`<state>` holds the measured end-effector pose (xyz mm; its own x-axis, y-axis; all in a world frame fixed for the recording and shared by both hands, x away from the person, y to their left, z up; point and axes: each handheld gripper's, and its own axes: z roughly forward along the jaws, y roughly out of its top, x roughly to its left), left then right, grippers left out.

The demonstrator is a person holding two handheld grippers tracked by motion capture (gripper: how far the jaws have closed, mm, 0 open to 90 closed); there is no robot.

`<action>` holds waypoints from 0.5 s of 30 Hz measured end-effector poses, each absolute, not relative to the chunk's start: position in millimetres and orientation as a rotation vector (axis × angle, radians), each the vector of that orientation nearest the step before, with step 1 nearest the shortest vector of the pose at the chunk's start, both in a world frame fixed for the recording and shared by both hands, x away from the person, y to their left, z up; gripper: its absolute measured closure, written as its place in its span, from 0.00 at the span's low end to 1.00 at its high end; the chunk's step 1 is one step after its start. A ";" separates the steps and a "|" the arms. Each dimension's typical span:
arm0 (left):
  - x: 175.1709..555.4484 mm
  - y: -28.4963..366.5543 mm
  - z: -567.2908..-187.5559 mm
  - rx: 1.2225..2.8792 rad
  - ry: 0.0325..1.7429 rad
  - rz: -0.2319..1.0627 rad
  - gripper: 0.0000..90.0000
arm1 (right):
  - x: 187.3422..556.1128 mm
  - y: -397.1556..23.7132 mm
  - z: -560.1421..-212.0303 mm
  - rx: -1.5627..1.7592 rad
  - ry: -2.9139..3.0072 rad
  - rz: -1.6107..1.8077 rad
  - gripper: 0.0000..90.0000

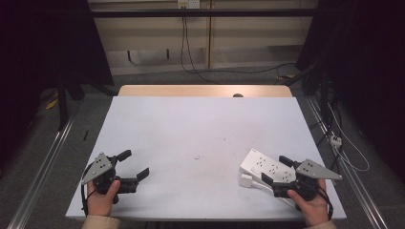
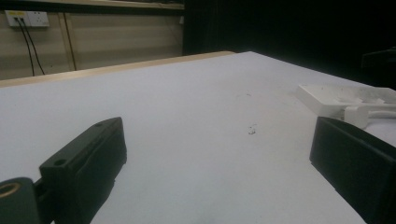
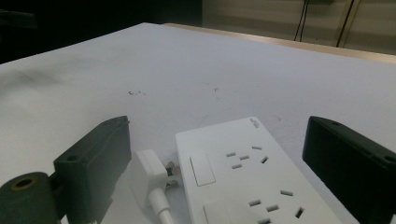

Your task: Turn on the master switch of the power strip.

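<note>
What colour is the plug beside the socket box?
White plug, best in the right gripper view.

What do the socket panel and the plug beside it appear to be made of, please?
Socket panel: apparently hard white moulded plastic, smooth and faintly glossy, with crisp cut slots and a flush rocker switch. Plug: seemingly the same smooth white plastic, with dull grey pins that look metallic.

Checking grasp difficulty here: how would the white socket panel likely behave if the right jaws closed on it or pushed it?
The white socket panel looks rigid and flat, so probably won't flex or roll. Its smooth plastic face may slip. Lying low on the table, it would likely slide, not tip.
</note>
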<state>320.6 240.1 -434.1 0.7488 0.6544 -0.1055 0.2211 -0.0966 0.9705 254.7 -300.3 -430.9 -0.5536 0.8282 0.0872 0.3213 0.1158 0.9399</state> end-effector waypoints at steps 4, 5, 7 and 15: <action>320.5 239.8 -434.2 1.665 0.704 0.418 0.04 | 255.1 -306.4 -427.7 1.115 1.943 1.454 0.10; 320.6 239.5 -434.3 1.666 0.704 0.416 0.04 | 255.1 -306.4 -427.7 1.115 1.943 1.454 0.10; 320.6 239.1 -434.3 1.666 0.703 0.417 0.04 | 254.7 -309.9 -426.1 1.113 1.953 1.456 0.13; 320.4 239.0 -433.9 1.670 0.698 0.421 0.04 | 254.1 -325.8 -423.4 1.099 1.992 1.454 0.29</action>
<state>320.4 239.0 -433.9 0.7531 0.6504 -0.0988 0.2158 -0.1024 0.9711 254.1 -325.8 -423.4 -0.5889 0.8017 0.1026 0.3420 0.1322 0.9304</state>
